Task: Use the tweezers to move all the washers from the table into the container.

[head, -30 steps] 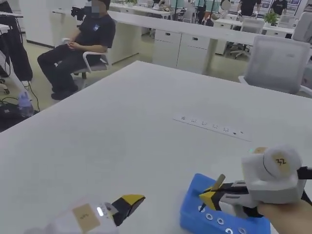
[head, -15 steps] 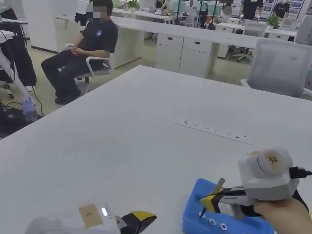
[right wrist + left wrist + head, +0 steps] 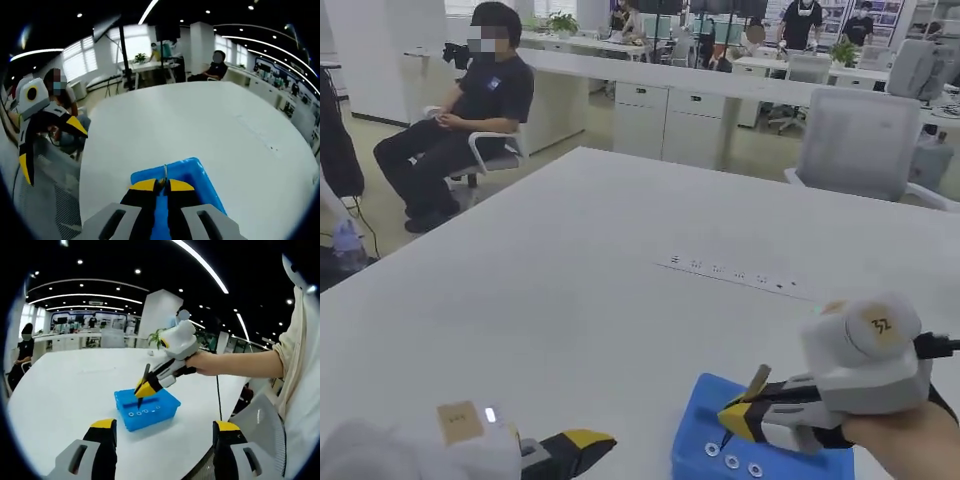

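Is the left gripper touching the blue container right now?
Apart. In the head view, bare table separates the left gripper from the blue container.

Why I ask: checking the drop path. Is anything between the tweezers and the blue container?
Nothing visible. The right hand-held gripper holds the tweezers tip-down directly over the open blue container, where washers already lie.

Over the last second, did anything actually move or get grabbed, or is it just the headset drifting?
Nothing clearly moved; the whole picture shifted with the headset. No grab or release seen. The right gripper stays shut on the tweezers, tip down over the washers in the blue container. The left gripper stays open and idle beside the container.
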`<state>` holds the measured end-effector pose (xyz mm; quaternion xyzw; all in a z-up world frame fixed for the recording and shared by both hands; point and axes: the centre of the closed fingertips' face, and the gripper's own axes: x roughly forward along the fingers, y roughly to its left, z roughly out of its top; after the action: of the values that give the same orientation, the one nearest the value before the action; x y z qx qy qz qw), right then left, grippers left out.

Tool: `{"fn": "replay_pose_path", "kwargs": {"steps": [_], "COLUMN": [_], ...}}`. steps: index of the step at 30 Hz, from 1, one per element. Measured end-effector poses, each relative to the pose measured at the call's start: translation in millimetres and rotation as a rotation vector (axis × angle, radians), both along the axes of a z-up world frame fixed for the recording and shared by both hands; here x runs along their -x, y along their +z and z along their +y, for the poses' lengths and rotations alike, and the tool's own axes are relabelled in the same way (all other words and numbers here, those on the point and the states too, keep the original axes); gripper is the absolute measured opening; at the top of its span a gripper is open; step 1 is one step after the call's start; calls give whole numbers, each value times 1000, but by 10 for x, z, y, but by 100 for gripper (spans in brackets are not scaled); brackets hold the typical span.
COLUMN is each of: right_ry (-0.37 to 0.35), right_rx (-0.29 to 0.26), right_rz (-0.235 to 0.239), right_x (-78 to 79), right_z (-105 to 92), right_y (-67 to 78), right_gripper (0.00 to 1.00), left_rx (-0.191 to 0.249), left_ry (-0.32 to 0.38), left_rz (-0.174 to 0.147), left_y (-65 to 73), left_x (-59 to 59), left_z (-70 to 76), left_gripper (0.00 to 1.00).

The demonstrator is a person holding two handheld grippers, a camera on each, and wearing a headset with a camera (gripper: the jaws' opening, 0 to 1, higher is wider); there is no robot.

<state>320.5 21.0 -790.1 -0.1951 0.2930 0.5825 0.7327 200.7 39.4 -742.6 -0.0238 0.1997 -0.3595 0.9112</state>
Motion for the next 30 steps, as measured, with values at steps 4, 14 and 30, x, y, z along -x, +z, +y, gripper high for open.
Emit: {"fn": "replay_pose_path", "kwargs": {"steps": [4, 14, 30], "right_ry": [20, 45, 157], "right_rx": [-6, -31, 92], "right_rz": [-9, 23, -41], "right_x": [175, 713, 1316], "right_z": [-134, -404, -619], "right_y": [176, 356, 135], "right_gripper": [4, 4, 4], "left_rx": [-58, 13, -53], "left_ry": [-62, -171, -487], "left_rz": [-14, 3, -50], "left_y": [61, 391, 508], "left_x": [55, 126, 141], "left_z": [-92, -350, -916], "left_gripper": [81, 74, 32]}}
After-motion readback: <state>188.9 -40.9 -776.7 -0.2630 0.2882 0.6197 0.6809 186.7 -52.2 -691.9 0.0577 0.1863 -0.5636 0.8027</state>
